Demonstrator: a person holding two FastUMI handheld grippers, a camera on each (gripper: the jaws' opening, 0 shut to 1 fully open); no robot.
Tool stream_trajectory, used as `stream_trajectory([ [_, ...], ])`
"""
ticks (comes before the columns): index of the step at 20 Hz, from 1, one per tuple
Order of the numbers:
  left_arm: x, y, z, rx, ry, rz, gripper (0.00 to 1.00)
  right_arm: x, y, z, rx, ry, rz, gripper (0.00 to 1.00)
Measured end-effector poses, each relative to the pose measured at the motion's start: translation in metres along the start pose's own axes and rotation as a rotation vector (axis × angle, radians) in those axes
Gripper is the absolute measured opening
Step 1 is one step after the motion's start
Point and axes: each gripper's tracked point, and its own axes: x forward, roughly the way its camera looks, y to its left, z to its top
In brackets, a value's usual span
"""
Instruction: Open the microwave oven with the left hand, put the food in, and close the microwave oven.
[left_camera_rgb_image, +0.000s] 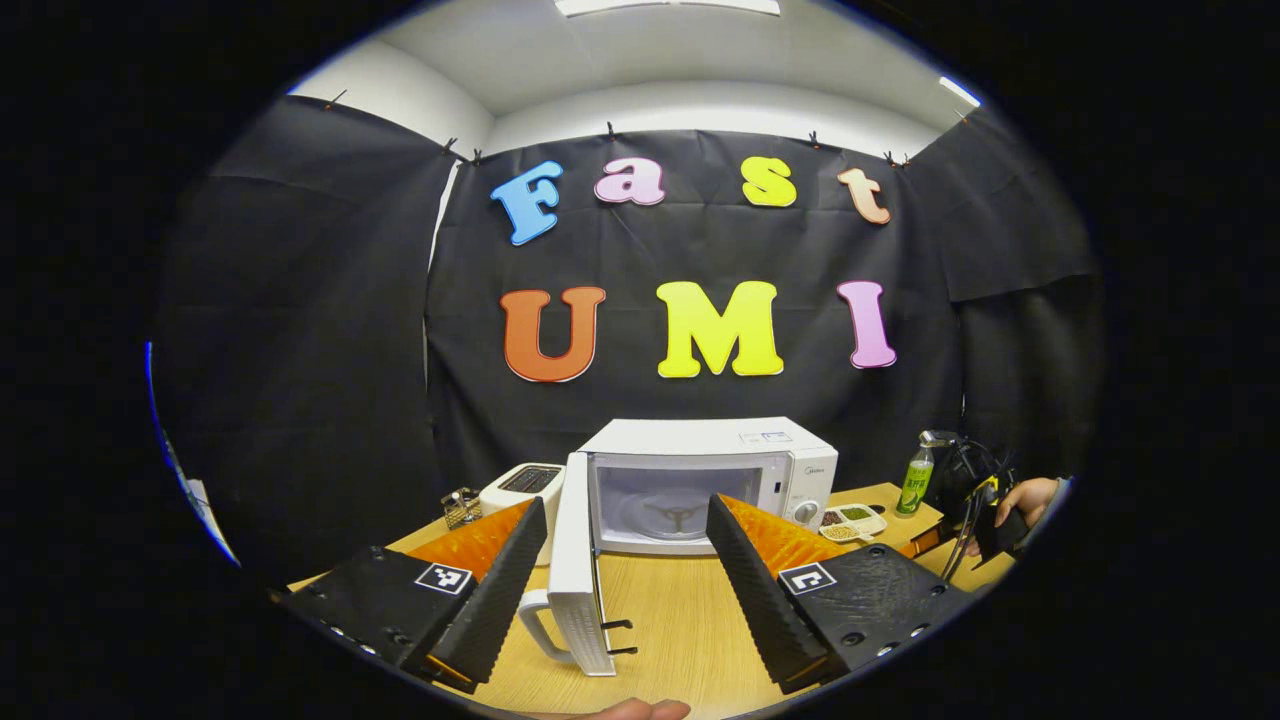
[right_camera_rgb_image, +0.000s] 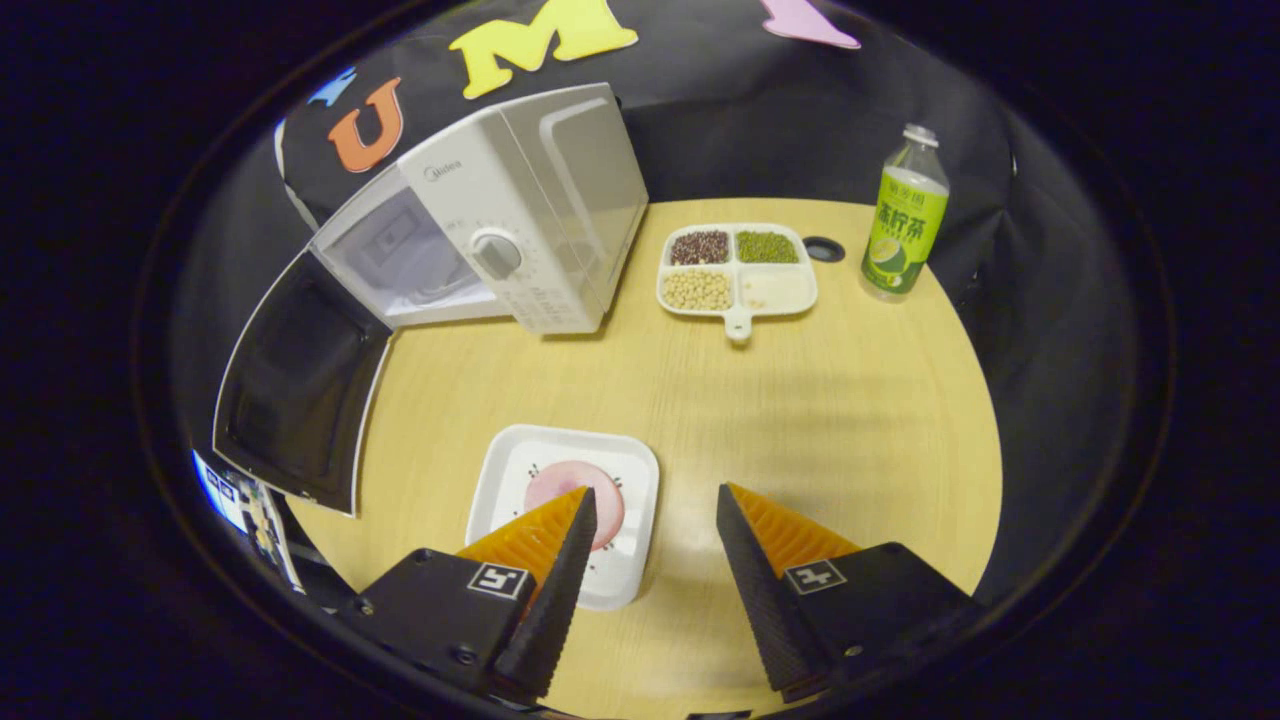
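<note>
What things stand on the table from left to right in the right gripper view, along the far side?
Open microwave door → microwave oven → divided tray of beans → green bottle. Nearer, the white plate with food lies before the right gripper, whose jaws stand open.

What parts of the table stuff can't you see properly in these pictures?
- Square white plate with a pink round food, right gripper view: the right gripper's finger covers its near corner.
- White microwave oven, left gripper view: its open door is seen edge-on, and the left gripper's finger covers the lower right front.
- White toaster, left gripper view: partly behind the door and a finger.
- Green drink bottle, left gripper view: too small for details.
</note>
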Motion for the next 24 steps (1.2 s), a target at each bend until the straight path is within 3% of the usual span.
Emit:
stream_trajectory([
  [1,0.0,0.0,-0.001,0.004,0.002,-0.002,0.95,0.008,0.0,-0.004,0.011,0.031,0.009,0.63],
  [2,0.001,-0.001,-0.003,0.007,0.005,-0.003,0.95,0.016,0.003,-0.009,0.021,0.065,0.029,0.71],
  [3,0.001,-0.001,-0.005,0.011,0.01,-0.002,0.95,0.023,0.005,-0.014,0.035,0.096,0.047,0.53],
  [4,0.002,0.0,-0.007,0.016,0.015,-0.001,0.84,0.029,0.007,-0.019,0.047,0.128,0.065,0.5],
  [5,0.002,0.0,-0.008,0.022,0.017,0.002,0.84,0.033,0.009,-0.024,0.059,0.16,0.08,0.44],
  [6,0.003,0.002,-0.009,0.026,0.021,0.005,0.95,0.037,0.013,-0.029,0.073,0.193,0.098,0.42],
  [7,0.003,0.003,-0.012,0.028,0.025,0.007,0.95,0.04,0.017,-0.035,0.086,0.233,0.117,0.35],
  [8,0.004,0.003,-0.014,0.029,0.03,0.009,0.95,0.042,0.019,-0.042,0.096,0.281,0.128,0.42],
  [9,0.003,0.004,-0.015,0.029,0.033,0.012,0.84,0.042,0.022,-0.04,0.098,0.299,0.159,0.22],
  [10,0.003,0.006,-0.015,0.03,0.036,0.017,0.84,0.046,0.024,-0.044,0.107,0.349,0.196,0.3],
  [11,0.003,0.008,-0.016,0.031,0.037,0.023,0.95,0.053,0.023,-0.041,0.128,0.369,0.216,0.13],
  [13,0.001,0.007,-0.016,0.032,0.037,0.026,0.95,0.051,0.023,-0.041,0.163,0.422,0.257,0.04],
  [15,-0.003,0.008,-0.012,0.032,0.028,0.029,0.95,0.05,0.023,-0.04,0.167,0.431,0.277,0.0],
  [16,-0.004,0.007,-0.012,0.032,0.025,0.03,0.95,0.049,0.023,-0.041,0.171,0.427,0.278,0.04],
  [17,-0.005,0.007,-0.011,0.03,0.024,0.029,0.84,0.048,0.023,-0.041,0.178,0.421,0.282,0.0],
  [19,-0.008,0.007,-0.011,0.032,0.026,0.027,0.84,0.046,0.023,-0.044,0.181,0.431,0.29,0.04],
  [20,-0.009,0.008,-0.011,0.034,0.027,0.025,0.96,0.046,0.021,-0.046,0.181,0.433,0.289,0.0],
  [21,-0.011,0.01,-0.01,0.036,0.025,0.023,0.96,0.047,0.02,-0.048,0.186,0.431,0.281,0.04],
  [22,-0.013,0.012,-0.01,0.04,0.021,0.019,0.85,0.046,0.018,-0.048,0.188,0.433,0.273,0.0],
  [23,-0.014,0.013,-0.011,0.048,0.022,0.018,0.86,0.043,0.016,-0.049,0.191,0.433,0.265,0.04],
  [24,-0.016,0.017,-0.012,0.056,0.021,0.024,0.87,0.037,0.012,-0.051,0.194,0.431,0.247,0.0],
])
